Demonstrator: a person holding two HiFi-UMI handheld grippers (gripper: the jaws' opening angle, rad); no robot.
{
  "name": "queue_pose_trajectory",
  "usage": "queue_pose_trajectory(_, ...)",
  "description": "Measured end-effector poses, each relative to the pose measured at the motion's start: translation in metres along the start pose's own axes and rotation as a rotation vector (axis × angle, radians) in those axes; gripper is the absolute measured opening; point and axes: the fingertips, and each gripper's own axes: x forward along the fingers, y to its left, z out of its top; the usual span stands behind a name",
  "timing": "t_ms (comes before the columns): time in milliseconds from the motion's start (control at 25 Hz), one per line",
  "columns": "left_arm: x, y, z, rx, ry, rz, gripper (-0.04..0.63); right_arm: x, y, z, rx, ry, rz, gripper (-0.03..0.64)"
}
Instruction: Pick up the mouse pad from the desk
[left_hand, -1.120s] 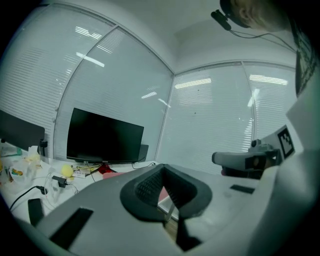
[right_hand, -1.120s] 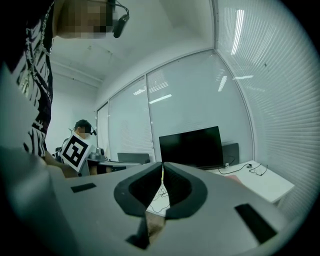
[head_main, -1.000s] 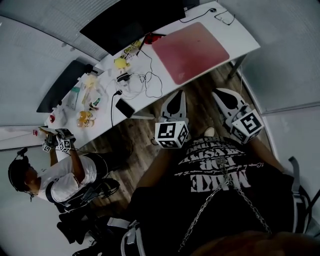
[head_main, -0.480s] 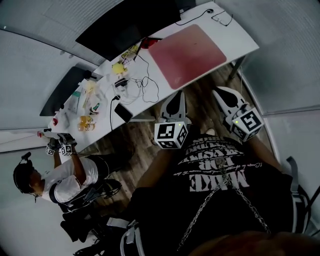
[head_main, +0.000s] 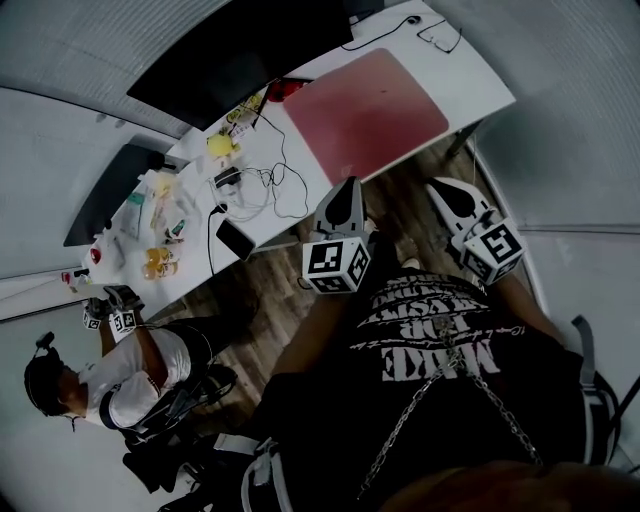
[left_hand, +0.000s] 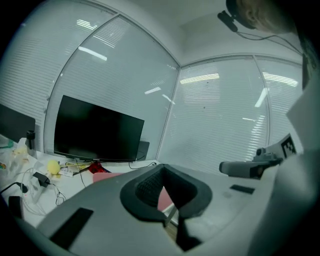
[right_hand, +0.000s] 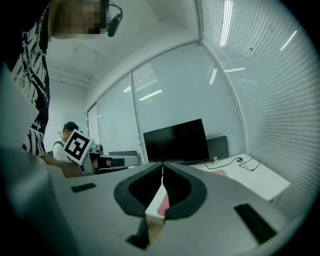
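Mouse pad (head_main: 365, 115) flat on desk (head_main: 482, 85): likely thin, floppy, light. Best pinch at corner by desk's near edge. Left gripper (head_main: 348, 190), right gripper (head_main: 440, 188): jaws pressed together, empty.

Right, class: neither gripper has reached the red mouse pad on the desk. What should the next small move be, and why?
Probably bring the left gripper forward to the near corner of the mouse pad, opening its jaws on the way. It and the right gripper are both shut and empty, and the pad lies flat and untouched near the front edge of the desk.
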Motion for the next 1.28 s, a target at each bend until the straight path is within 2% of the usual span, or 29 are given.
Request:
queue_pose_trajectory(160, 0.031, 0.039, 0.004, -0.039, 0.009, 0.028, 0.006, 0.037, -0.021, 0.003, 0.020, 0.051, -0.022, 0.002)
queue_pose_trajectory(320, 0.064, 0.085, 0.008, -0.067, 0.040, 0.066, 0.006, 0.082, -0.040, 0.010, -0.020, 0.078, 0.000, 0.002)
queue_pose_trajectory(600, 0.112, 0.147, 0.021, -0.055, 0.059, 0.091, 0.006, 0.166, -0.071, 0.021, -0.045, 0.113, 0.013, 0.001)
queue_pose_trajectory(800, 0.142, 0.177, 0.023, -0.040, 0.072, 0.089, 0.006, 0.210, -0.104, 0.023, -0.119, 0.154, -0.033, 0.002)
queue_pose_trajectory(920, 0.155, 0.192, 0.020, -0.064, 0.082, 0.112, 0.006, 0.225, -0.125, 0.022, -0.123, 0.178, -0.042, 0.002)
queue_pose_trajectory(1080, 0.174, 0.216, -0.002, -0.123, 0.124, 0.181, 0.005, 0.239, -0.164, 0.008, -0.123, 0.217, -0.045, 0.002)
queue_pose_trajectory(1280, 0.196, 0.255, -0.068, -0.223, 0.242, 0.347, 0.006, 0.259, -0.244, -0.028, -0.098, 0.321, -0.035, 0.002)
